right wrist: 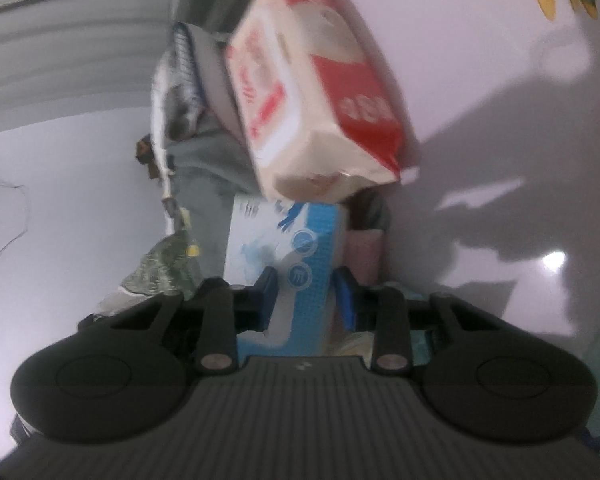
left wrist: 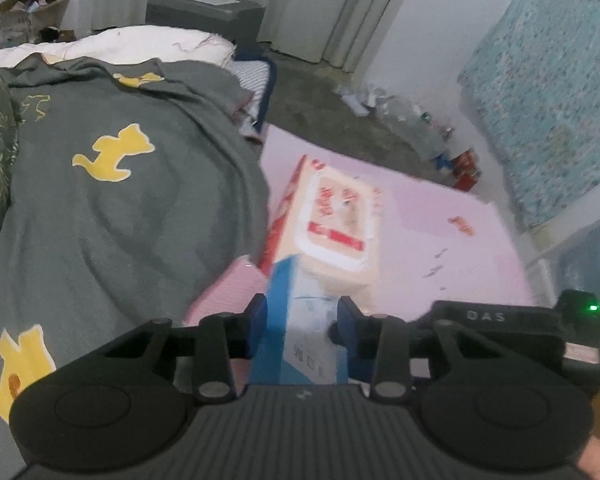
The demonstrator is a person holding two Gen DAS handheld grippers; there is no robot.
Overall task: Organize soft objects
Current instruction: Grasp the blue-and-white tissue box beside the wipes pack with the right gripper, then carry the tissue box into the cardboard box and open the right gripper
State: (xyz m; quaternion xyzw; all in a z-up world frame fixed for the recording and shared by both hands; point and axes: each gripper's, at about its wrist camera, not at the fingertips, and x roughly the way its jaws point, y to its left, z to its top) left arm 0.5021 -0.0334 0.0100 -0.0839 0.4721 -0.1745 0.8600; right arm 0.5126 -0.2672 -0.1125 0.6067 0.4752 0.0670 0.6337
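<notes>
In the left wrist view my left gripper [left wrist: 302, 316] is shut on a blue-and-white carton [left wrist: 300, 352], its blue pads [left wrist: 260, 320] pressing both sides. A soft red, white and cream tissue pack [left wrist: 336, 224] lies just beyond the carton, leaning on its far top. In the right wrist view my right gripper [right wrist: 306, 296] grips the same kind of blue-and-white carton [right wrist: 284, 240], pads against its sides. The red-and-cream pack [right wrist: 320, 92] rests tilted on the carton's far end. Both views are blurred.
A bed with a grey blanket with yellow shapes [left wrist: 120, 200] fills the left, a white quilt [left wrist: 140, 44] behind it. A pink mat [left wrist: 440, 240] covers the floor under the packs. Clutter [left wrist: 420, 120] lines the far wall, and a turquoise patterned cloth [left wrist: 548, 92] hangs on the right.
</notes>
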